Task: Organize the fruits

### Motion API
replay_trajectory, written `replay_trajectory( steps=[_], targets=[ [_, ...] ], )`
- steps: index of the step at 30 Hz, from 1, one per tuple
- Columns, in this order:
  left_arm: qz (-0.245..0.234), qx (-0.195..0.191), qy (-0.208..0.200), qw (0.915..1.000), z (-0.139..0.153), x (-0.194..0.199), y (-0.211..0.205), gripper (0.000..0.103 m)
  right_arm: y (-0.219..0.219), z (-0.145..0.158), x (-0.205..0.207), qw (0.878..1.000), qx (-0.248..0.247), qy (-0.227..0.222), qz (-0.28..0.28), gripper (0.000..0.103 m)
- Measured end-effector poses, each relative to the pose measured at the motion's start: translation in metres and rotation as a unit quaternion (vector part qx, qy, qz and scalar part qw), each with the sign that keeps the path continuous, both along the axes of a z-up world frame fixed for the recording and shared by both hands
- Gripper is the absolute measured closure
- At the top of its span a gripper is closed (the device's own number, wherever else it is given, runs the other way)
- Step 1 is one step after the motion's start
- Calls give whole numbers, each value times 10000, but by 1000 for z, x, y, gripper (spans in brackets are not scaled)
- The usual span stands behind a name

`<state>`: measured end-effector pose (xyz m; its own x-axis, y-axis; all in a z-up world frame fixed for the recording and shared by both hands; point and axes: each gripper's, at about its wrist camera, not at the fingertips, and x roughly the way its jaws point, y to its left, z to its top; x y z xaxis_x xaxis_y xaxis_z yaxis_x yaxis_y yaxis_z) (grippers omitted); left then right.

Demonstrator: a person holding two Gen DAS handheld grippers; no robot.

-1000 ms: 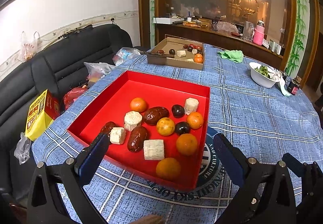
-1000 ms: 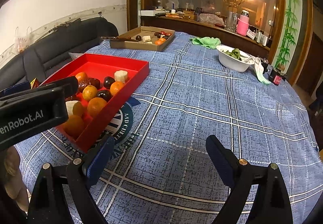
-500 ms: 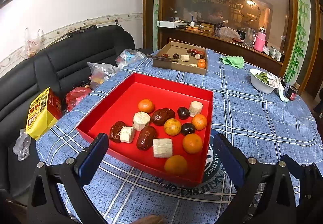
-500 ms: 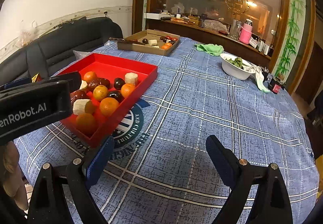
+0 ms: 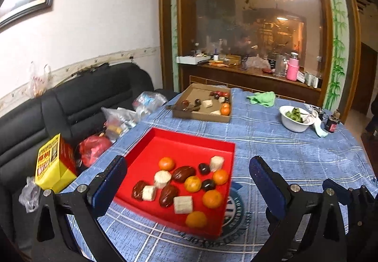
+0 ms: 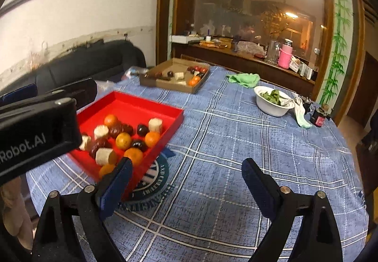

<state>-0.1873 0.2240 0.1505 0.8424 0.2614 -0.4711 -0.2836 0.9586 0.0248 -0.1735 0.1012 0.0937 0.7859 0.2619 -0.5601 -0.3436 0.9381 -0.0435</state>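
Observation:
A red tray (image 5: 189, 144) lies on the blue plaid tablecloth and holds several oranges (image 5: 212, 198), dark dates (image 5: 183, 174), dark plums and pale cut chunks (image 5: 183, 204). It also shows in the right wrist view (image 6: 132, 108). My left gripper (image 5: 187, 185) is open and empty, held above the tray's near side. My right gripper (image 6: 186, 187) is open and empty over the cloth to the right of the tray. A brown cardboard box (image 5: 200, 115) with more fruit sits farther back.
A white bowl (image 5: 295, 120) with greens, a green cloth (image 5: 262, 98) and a small dark bottle (image 5: 332, 124) lie at the far right. A black sofa (image 5: 70, 101) with bags and a yellow box (image 5: 54, 165) stands left of the table.
Both grippers have pulled back and risen, so the tray and table look farther away and lower in both views. Both stay open. The fruit has not moved.

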Motion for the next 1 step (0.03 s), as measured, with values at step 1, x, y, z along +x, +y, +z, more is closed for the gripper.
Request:
replay_trajectory(
  steps=[1],
  targets=[
    [-36, 18, 17, 10000, 1, 4, -5, 0, -7, 0, 1, 10000, 68, 12, -60, 4]
  ],
)
